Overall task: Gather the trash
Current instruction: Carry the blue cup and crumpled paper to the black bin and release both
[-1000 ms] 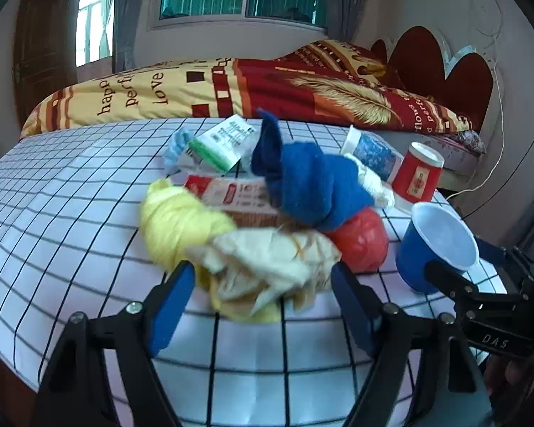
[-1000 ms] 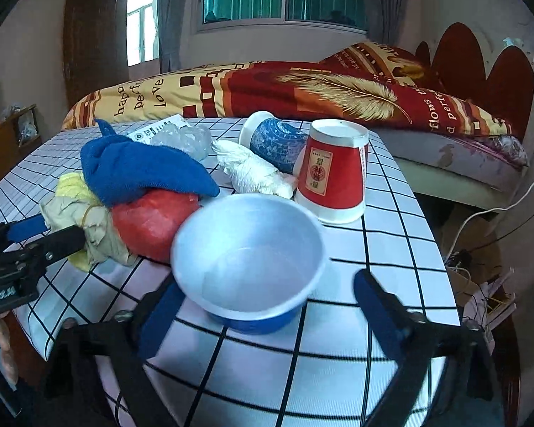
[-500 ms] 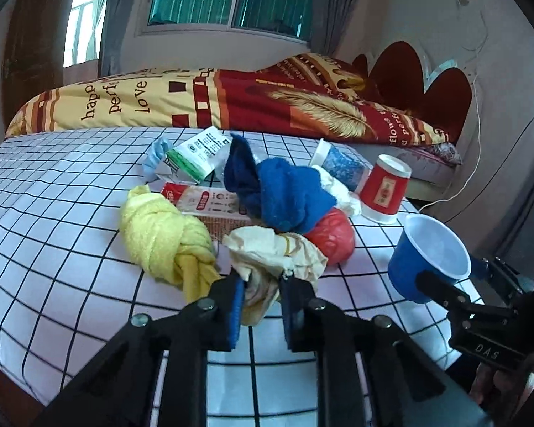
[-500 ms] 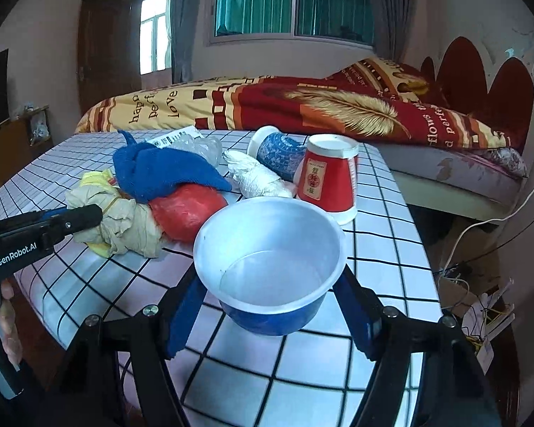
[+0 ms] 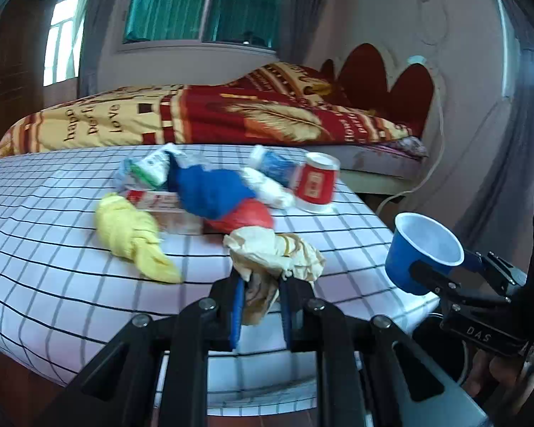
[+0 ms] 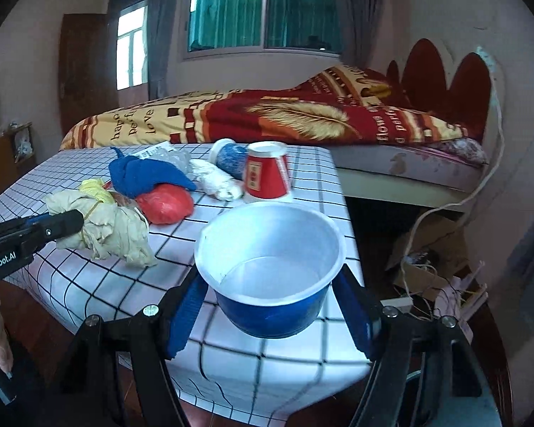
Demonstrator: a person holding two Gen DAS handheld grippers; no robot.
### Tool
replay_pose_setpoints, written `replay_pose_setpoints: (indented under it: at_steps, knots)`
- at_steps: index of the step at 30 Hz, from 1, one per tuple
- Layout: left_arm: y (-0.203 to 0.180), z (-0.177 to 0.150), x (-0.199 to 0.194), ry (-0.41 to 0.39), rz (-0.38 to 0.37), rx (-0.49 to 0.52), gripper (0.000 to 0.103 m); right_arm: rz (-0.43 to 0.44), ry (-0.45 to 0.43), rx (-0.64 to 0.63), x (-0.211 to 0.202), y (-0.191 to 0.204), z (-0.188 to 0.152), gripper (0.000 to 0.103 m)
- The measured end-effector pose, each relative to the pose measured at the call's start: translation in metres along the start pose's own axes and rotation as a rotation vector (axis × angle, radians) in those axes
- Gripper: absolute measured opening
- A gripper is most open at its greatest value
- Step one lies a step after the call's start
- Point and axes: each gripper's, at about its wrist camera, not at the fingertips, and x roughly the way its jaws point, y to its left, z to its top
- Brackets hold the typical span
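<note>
A crumpled beige paper wad (image 5: 274, 249), bound by a rubber band, hangs pinched in the clenched left tongs (image 5: 258, 306) over the near edge of the white grid-checked desk (image 5: 53, 277). The right tongs (image 6: 270, 309) grip a blue plastic cup (image 6: 270, 284) at its sides, mouth up and white inside, nothing in it, past the desk's right corner. Behind lie a yellow cloth (image 5: 131, 238), a blue cloth (image 5: 210, 192), a red ball of plastic (image 5: 249, 215) and an upturned red paper cup (image 5: 317, 186).
</note>
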Motion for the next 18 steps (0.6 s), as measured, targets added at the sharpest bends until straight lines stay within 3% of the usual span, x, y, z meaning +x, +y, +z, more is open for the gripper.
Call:
replay_pose_setpoints:
  at_steps: [10, 18]
  knots:
    - [-0.068, -0.007, -0.007, 0.010, -0.138, 0.080, 0.019, -0.141, -0.010, 0.089, -0.055, -0.061, -0.031, 0.073]
    - [-0.130, -0.015, 0.004, 0.052, -0.274, 0.138, 0.019, -0.257, 0.043, 0.153, -0.084, -0.119, -0.070, 0.073]
